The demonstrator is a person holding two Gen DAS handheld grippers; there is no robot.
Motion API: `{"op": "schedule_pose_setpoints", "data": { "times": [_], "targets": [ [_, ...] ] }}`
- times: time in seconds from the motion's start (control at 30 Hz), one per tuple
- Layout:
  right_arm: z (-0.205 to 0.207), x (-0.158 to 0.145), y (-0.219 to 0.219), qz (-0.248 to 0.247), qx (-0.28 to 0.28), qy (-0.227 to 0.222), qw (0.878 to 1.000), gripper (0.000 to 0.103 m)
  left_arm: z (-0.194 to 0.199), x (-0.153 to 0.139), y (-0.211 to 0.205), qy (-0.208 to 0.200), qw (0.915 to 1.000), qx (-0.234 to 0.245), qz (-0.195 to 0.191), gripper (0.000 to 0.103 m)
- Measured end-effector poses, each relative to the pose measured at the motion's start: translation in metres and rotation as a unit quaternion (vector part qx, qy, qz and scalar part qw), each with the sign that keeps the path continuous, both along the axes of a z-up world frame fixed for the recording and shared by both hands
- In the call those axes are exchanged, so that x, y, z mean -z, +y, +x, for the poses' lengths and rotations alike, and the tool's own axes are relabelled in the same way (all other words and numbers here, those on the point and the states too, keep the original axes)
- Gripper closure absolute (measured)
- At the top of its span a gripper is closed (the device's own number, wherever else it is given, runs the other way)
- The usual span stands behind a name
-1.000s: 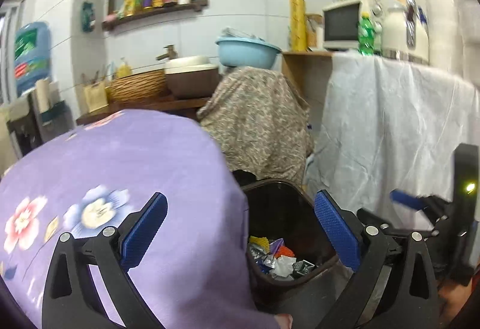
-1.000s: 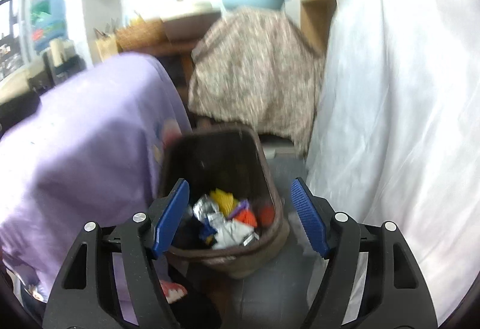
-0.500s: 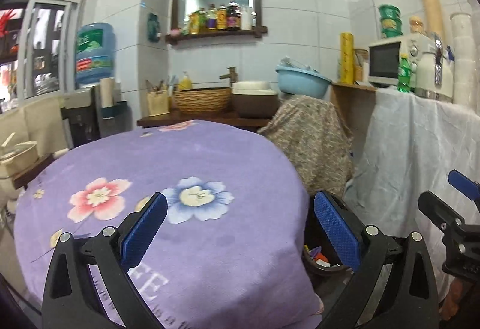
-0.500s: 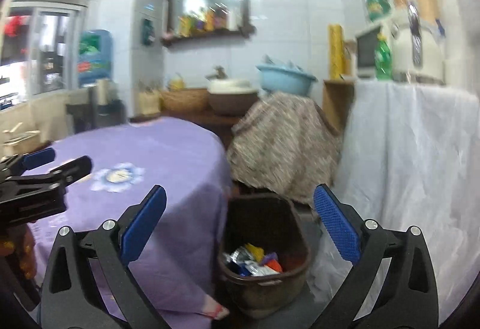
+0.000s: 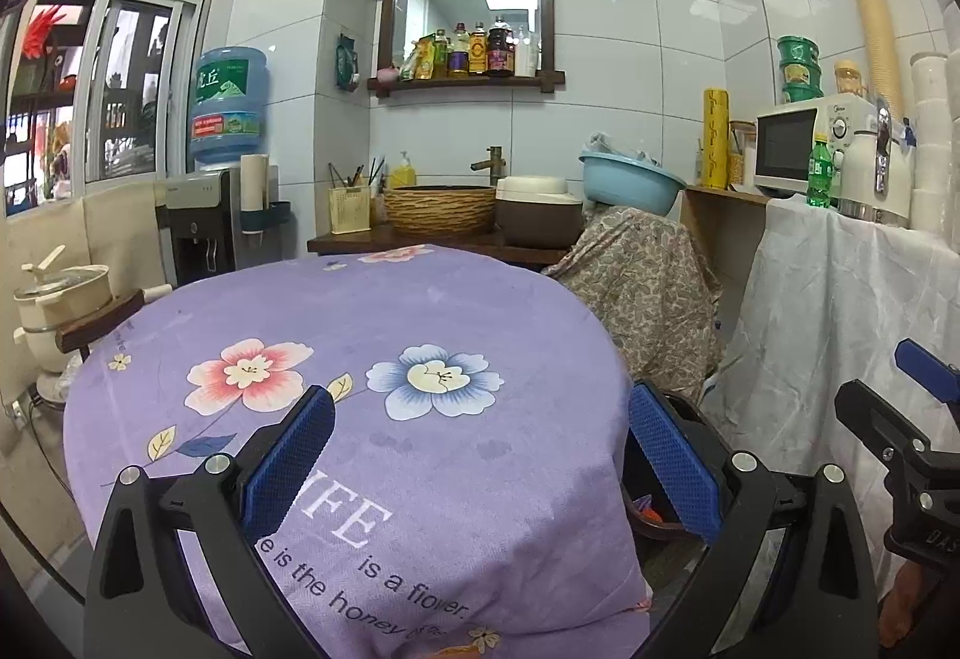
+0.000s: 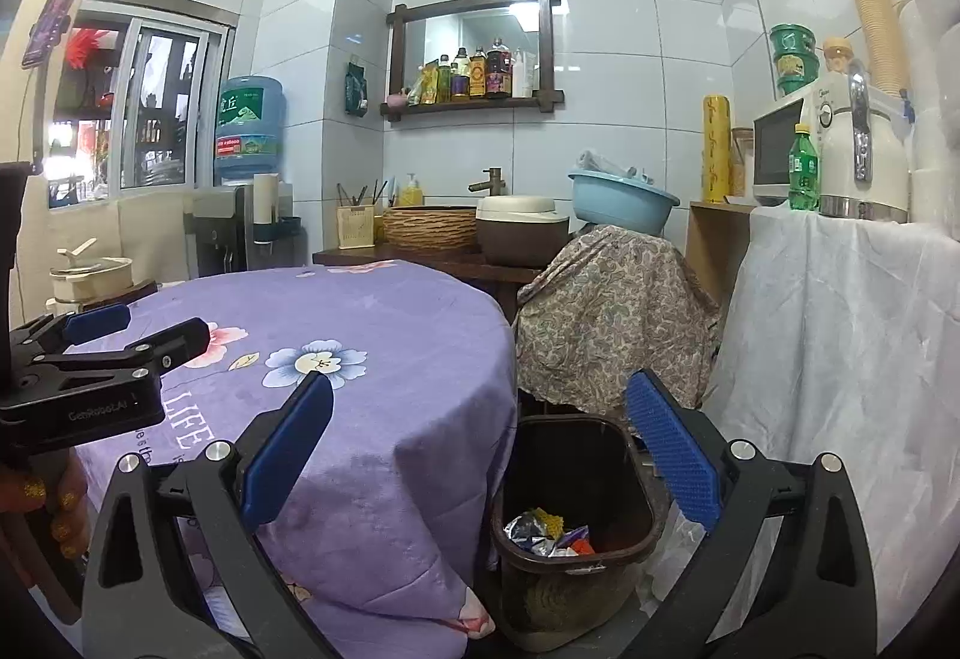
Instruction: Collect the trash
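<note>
My left gripper (image 5: 480, 455): both blue-padded jaws spread wide, nothing between them, pointing slightly below level. My right gripper (image 6: 477, 452): jaws equally wide apart, empty, also tipped a little downward. Each shows at the edge of the other's view, side by side and apart. My left hand (image 6: 51, 515): fingers wrapped around its gripper's handle, nails glittery gold.

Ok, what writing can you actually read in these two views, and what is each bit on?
"LIFE" and "is a flower", with a partly hidden line "e is the honey": purple tablecloth
"GenRobot.AI": body of the left gripper
"虎丘": water jug
"DAS", cut off: right gripper
Shelf bottles, microwave and green soda bottle labels: too small to read.
</note>
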State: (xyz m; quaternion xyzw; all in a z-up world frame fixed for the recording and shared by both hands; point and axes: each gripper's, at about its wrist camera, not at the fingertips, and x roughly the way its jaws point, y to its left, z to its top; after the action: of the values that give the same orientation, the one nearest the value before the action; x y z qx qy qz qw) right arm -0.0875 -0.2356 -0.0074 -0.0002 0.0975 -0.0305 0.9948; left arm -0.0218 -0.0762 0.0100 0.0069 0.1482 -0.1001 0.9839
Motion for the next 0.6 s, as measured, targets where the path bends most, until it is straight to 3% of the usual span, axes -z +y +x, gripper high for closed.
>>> {"op": "schedule_pose_setpoints", "data": {
  "times": [0.6],
  "targets": [
    [-0.0013,-0.0001,-0.0008,0.001,0.0,0.005,1.0,0.006,-0.0036,0.0007,-0.0047,-0.003,0.9999,0.004,0.009,0.006]
  ]
}}
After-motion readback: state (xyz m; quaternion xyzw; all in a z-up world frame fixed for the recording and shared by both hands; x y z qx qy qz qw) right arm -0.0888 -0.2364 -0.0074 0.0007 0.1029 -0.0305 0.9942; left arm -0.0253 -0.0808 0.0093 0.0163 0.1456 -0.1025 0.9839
